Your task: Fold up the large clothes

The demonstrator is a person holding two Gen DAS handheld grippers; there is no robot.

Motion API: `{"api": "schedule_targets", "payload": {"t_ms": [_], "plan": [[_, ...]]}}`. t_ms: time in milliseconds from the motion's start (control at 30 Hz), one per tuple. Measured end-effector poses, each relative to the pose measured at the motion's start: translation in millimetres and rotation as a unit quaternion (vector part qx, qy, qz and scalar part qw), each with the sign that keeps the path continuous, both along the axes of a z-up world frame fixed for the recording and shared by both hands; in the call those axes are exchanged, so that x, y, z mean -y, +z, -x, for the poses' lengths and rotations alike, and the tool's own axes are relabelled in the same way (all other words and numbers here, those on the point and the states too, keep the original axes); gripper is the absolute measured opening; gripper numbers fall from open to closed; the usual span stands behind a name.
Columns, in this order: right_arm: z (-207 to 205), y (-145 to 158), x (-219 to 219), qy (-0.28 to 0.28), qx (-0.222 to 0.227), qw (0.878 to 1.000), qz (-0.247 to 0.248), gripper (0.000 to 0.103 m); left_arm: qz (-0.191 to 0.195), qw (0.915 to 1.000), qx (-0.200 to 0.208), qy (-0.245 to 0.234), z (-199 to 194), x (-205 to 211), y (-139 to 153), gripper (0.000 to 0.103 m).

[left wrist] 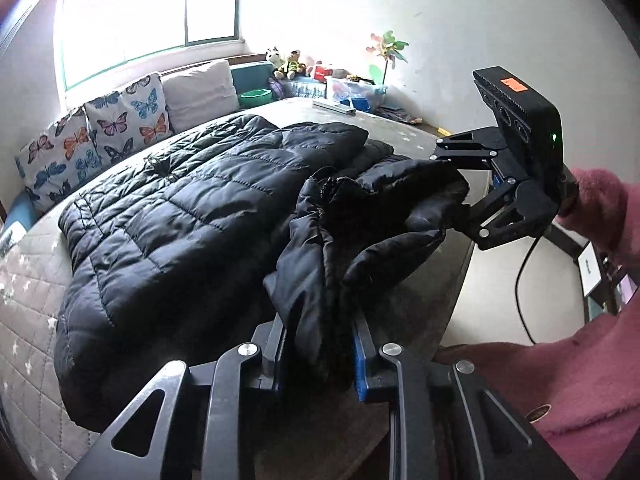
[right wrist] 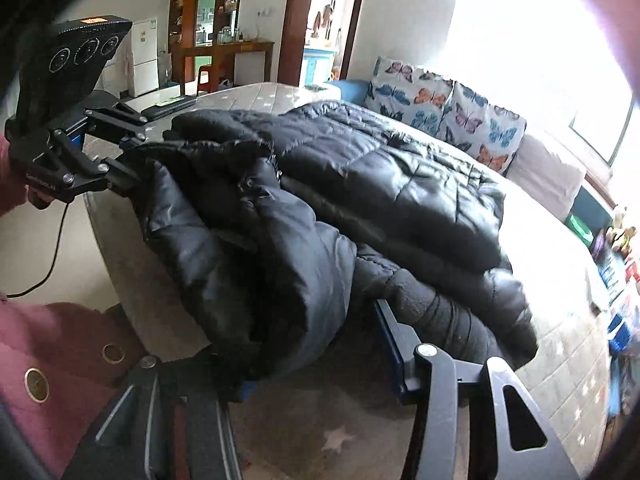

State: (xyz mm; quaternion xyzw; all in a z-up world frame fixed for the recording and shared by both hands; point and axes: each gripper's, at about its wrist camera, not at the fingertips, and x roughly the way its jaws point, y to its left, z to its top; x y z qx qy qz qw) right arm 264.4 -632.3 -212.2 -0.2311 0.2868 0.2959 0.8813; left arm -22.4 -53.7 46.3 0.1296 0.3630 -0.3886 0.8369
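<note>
A large black quilted down jacket [left wrist: 168, 216] lies spread on the bed [left wrist: 24, 300]. Its near end is bunched up and lifted at the bed's edge. My left gripper [left wrist: 320, 344] is shut on a thick fold of the jacket at the bottom of the left wrist view. My right gripper [left wrist: 460, 196] is shut on another part of the same bunched end, to the right. In the right wrist view the jacket [right wrist: 400, 184] fills the middle, my right gripper [right wrist: 312, 356] clamps a fold, and my left gripper [right wrist: 132, 160] holds the fabric at far left.
Butterfly pillows [left wrist: 100, 132] and a white pillow [left wrist: 200, 92] line the window side. Toys and a plastic box [left wrist: 352, 88] stand at the bed's far corner. The bed edge [left wrist: 460, 280] drops to the floor on the right. A doorway and shelves [right wrist: 208, 20] lie beyond.
</note>
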Motion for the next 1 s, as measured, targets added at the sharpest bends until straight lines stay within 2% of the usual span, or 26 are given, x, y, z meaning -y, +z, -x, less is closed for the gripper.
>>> {"api": "schedule_targets", "payload": {"t_ms": [133, 167, 367, 567, 700, 767, 800, 867, 900, 933, 1000], "plan": [[0.2, 0.3, -12.3, 0.001, 0.029, 0.999, 0.031, 0.056, -0.007, 1.0000, 0.004, 0.000, 7.3, -1.3, -0.7, 0.027], [13.1, -2.5, -14.0, -0.001, 0.032, 0.999, 0.037, 0.056, -0.008, 0.9999, 0.006, 0.001, 7.9, -1.5, 0.5, 0.027], [24.3, -0.1, -12.7, -0.008, 0.047, 0.997, 0.067, 0.056, -0.005, 1.0000, 0.008, 0.002, 1.4, 0.2, 6.8, 0.027], [34.5, -1.1, -16.1, -0.001, 0.080, 0.994, 0.080, 0.057, -0.008, 0.9999, 0.008, -0.002, -3.5, 0.4, 11.7, 0.027], [25.9, -6.8, -21.8, 0.025, 0.064, 0.995, 0.066, 0.056, -0.010, 0.9999, 0.001, -0.002, -7.0, 2.5, 11.9, 0.028], [17.9, -10.4, -25.2, 0.026, 0.050, 0.996, 0.067, 0.048, -0.018, 0.9998, 0.007, 0.000, -2.7, 1.4, 10.6, 0.030], [14.6, -10.3, -25.6, 0.028, 0.043, 0.997, 0.061, 0.037, -0.022, 0.9997, 0.010, 0.001, -0.8, 0.7, 10.0, 0.031], [11.4, -7.4, -24.1, 0.021, 0.026, 0.998, 0.048, 0.032, -0.030, 0.9994, 0.019, 0.001, 7.3, -3.0, 9.1, 0.037], [10.8, -3.7, -22.9, 0.019, 0.022, 0.999, 0.038, 0.029, -0.034, 0.9990, 0.029, 0.002, 14.0, -6.6, 10.0, 0.044], [9.8, 1.7, -21.5, 0.016, 0.020, 0.999, 0.028, 0.028, -0.038, 0.9984, 0.041, 0.006, 19.3, -10.8, 10.6, 0.055], [8.6, 9.9, -18.7, 0.007, 0.012, 1.000, 0.009, 0.025, -0.049, 0.9963, 0.067, 0.020, 30.6, -21.0, 12.0, 0.066]]}}
